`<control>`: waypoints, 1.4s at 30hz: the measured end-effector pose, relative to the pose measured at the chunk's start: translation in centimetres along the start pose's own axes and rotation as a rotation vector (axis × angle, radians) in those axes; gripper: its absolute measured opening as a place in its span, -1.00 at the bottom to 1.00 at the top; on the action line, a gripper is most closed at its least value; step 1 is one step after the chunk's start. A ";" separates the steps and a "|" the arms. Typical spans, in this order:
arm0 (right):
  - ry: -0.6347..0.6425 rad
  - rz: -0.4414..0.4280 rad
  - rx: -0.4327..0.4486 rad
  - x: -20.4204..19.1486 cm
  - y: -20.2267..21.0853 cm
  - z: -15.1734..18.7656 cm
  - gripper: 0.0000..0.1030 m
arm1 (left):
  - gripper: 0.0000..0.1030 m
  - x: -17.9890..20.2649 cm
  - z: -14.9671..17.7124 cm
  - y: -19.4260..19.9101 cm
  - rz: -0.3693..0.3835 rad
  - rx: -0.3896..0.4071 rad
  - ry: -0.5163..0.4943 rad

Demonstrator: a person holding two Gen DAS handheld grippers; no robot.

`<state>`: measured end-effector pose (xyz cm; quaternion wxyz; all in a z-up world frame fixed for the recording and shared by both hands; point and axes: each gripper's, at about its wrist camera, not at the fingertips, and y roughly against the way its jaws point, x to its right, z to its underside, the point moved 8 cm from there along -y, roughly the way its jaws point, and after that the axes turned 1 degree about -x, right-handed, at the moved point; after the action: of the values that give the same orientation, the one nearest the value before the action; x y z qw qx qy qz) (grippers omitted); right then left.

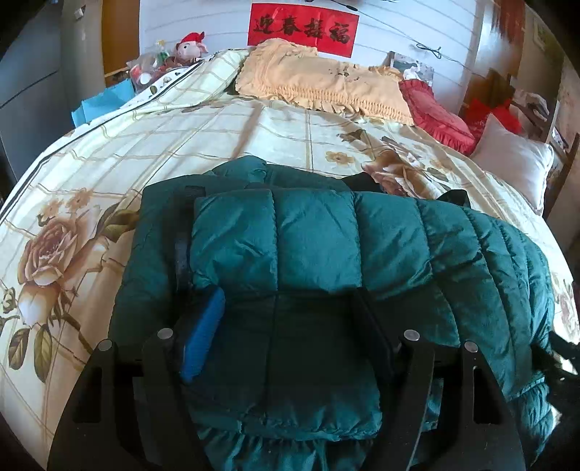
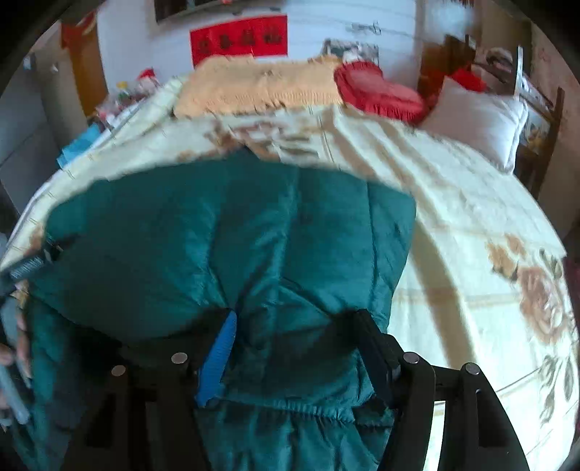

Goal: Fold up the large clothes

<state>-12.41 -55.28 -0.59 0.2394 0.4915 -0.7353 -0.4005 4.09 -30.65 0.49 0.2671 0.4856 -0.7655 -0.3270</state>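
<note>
A teal quilted down jacket (image 1: pixel 326 239) lies partly folded on the floral bed cover (image 1: pixel 145 145). My left gripper (image 1: pixel 286 308) has its fingers on either side of the jacket's near hem fold, with fabric bunched between them. In the right wrist view the jacket (image 2: pixel 224 235) fills the left and middle. My right gripper (image 2: pixel 293 326) likewise straddles a thick fold of the jacket, its blue pad (image 2: pixel 217 362) pressed against the cloth. The right wrist view is blurred by motion.
A peach pillow (image 1: pixel 319 83), a red heart cushion (image 1: pixel 435 112) and a white pillow (image 1: pixel 514 159) lie at the head of the bed. A red banner (image 1: pixel 301 29) hangs on the wall. Toys and a blue bag (image 1: pixel 105 101) sit at the far left. Bare bed cover (image 2: pixel 471 235) lies right of the jacket.
</note>
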 end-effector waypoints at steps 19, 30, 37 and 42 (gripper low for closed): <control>0.027 -0.001 0.045 -3.5 2.3 -0.4 0.34 | 0.42 0.0 0.4 0.1 -0.021 0.026 -0.023; -0.041 -0.026 0.020 -0.7 3.7 1.4 0.39 | 0.42 -2.4 3.8 6.6 0.086 -0.016 -0.022; -0.074 0.010 -0.001 3.3 7.9 5.2 0.41 | 0.42 -7.4 8.6 10.7 0.061 -0.028 0.010; -0.134 -0.050 -0.019 4.0 10.2 8.4 0.41 | 0.42 -9.6 10.6 13.9 0.068 0.006 0.087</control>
<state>-25.75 -53.99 2.91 0.1841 0.4795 -0.7333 -0.4455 -7.79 -14.90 3.35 0.3095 0.4739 -0.7701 -0.2941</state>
